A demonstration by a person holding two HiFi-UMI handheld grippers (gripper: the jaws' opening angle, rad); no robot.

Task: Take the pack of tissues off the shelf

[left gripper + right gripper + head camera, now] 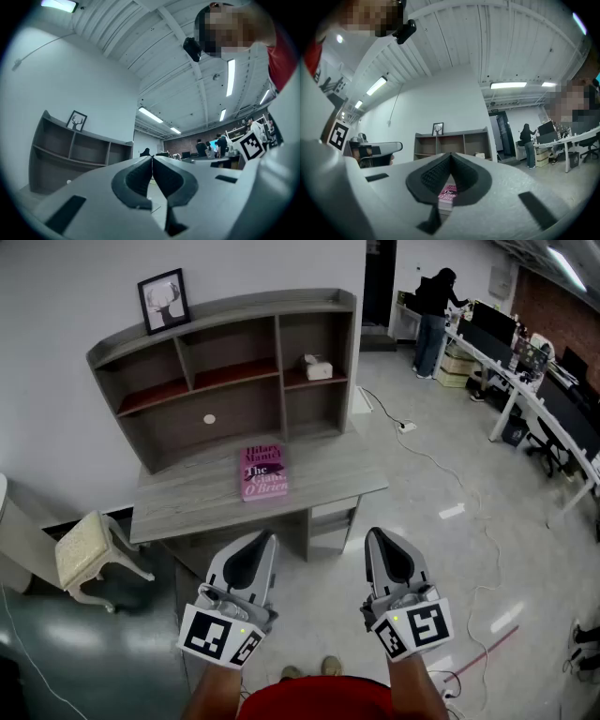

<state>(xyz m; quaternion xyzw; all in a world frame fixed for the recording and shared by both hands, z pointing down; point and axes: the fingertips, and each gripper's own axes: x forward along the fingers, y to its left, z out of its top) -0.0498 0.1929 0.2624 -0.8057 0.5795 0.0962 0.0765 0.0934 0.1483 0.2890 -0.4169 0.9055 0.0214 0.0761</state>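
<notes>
- Shelf unit [244, 306]: grey wood-grain laminate with open rectangular compartments and a curved top rim. It stands along the rear edge of a matching desk [187, 498].
- Pack of tissues [317, 367]: small, pale and boxy. It lies in the upper right compartment, near the front edge.
- Book [263, 472]: magenta cover, lying flat at mid-desk.
- Left gripper [265, 542] and right gripper [377, 538]: smooth grey shells with ribbed dark pads. Both pairs of jaws are pressed together on nothing, and both grippers are short of the desk's front edge.
</notes>
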